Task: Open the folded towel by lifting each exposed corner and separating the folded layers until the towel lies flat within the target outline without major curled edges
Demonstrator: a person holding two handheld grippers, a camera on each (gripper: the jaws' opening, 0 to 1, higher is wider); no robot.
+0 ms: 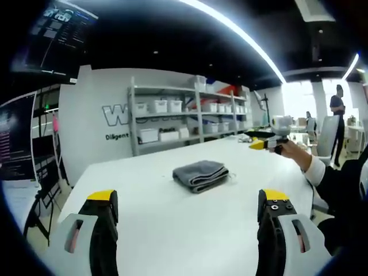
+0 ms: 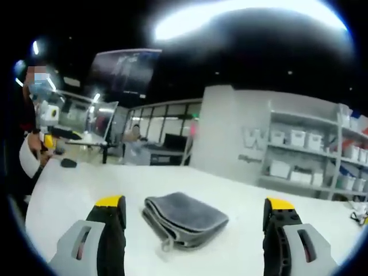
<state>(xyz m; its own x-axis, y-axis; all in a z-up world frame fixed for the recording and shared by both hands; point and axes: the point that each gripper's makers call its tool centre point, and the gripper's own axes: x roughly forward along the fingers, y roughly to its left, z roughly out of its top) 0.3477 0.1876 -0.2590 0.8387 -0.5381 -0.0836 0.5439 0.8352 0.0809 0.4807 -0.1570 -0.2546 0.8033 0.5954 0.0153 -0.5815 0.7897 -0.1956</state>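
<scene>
A grey towel (image 1: 201,174) lies folded in several layers on the white table (image 1: 149,190). In the left gripper view my left gripper (image 1: 188,201) is open, its yellow-tipped jaws wide apart, short of the towel and not touching it. The right gripper (image 1: 265,141) is held by a hand (image 1: 290,150) above the table's far right side. In the right gripper view the towel (image 2: 184,218) sits between and just beyond the wide-open jaws of my right gripper (image 2: 195,206), with a small loop hanging at its near corner. The left gripper (image 2: 49,138) shows faintly at the far left.
Metal shelves (image 1: 184,115) with white bins stand behind the table against a grey wall. A small dark object (image 2: 68,163) lies near the table's left end. A person (image 1: 337,106) stands far off at the right, near a chair (image 1: 328,135). Dark monitors (image 1: 17,138) are on the left.
</scene>
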